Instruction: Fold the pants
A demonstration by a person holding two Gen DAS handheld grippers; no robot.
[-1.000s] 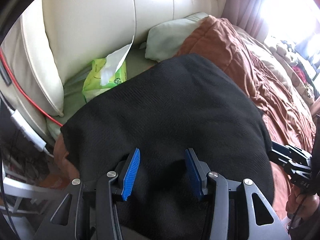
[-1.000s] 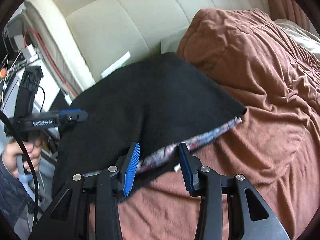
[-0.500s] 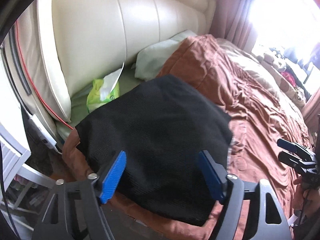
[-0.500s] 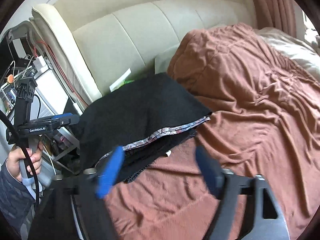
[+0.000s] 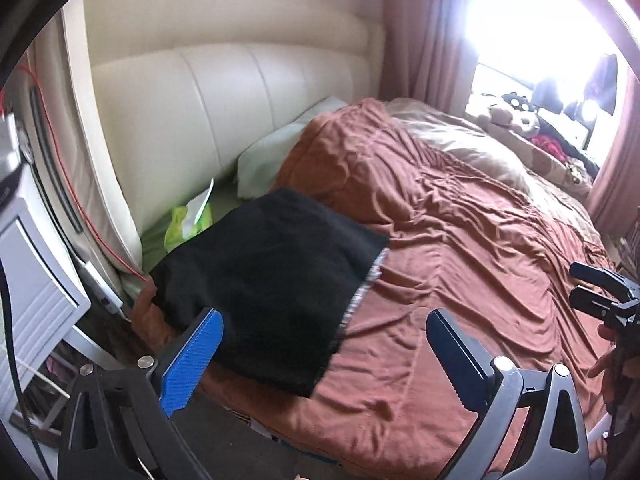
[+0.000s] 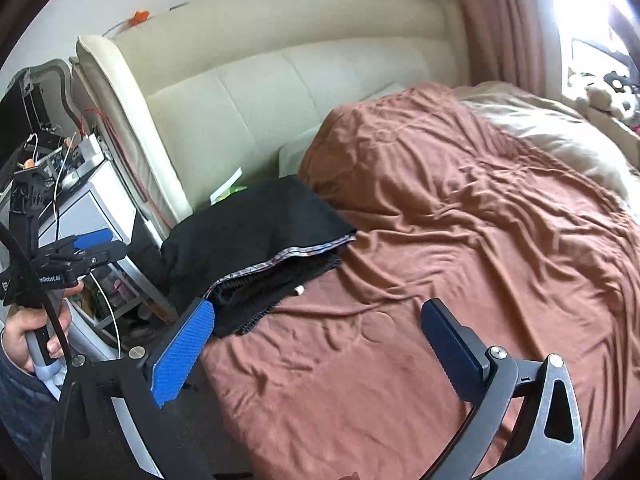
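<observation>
Rumpled rust-brown bedding [image 5: 460, 264] covers the wide bed, and at its near corner by the headboard lies the task's thing: a pair of black knit pants [image 5: 272, 276], folded into a flat, squarish stack with a thin patterned waistband edge [image 6: 288, 256] peeping out between the layers. A second ago both grippers sat low over this cloth, jaws half closed at its edge; now each is drawn back and up, so the whole bundle shows. The left gripper [image 5: 324, 352] has its blue pads spread wide and opening, nothing between them but air above the stack's near edge. The right gripper [image 6: 320, 344] is likewise opening, empty, over bare bedding just beside the pants. Neither touches the fabric.

That release reads as the last fold set down: the pants look finished, lying tidy and unsupported, so little seems left beyond perhaps smoothing.

Just behind the stack sit a green tissue pack [image 5: 188, 226] and a pale pillow [image 5: 272, 160] against the cream padded headboard [image 5: 224, 92]. A white bedside cabinet [image 6: 96, 208] stands well off to the side.
</observation>
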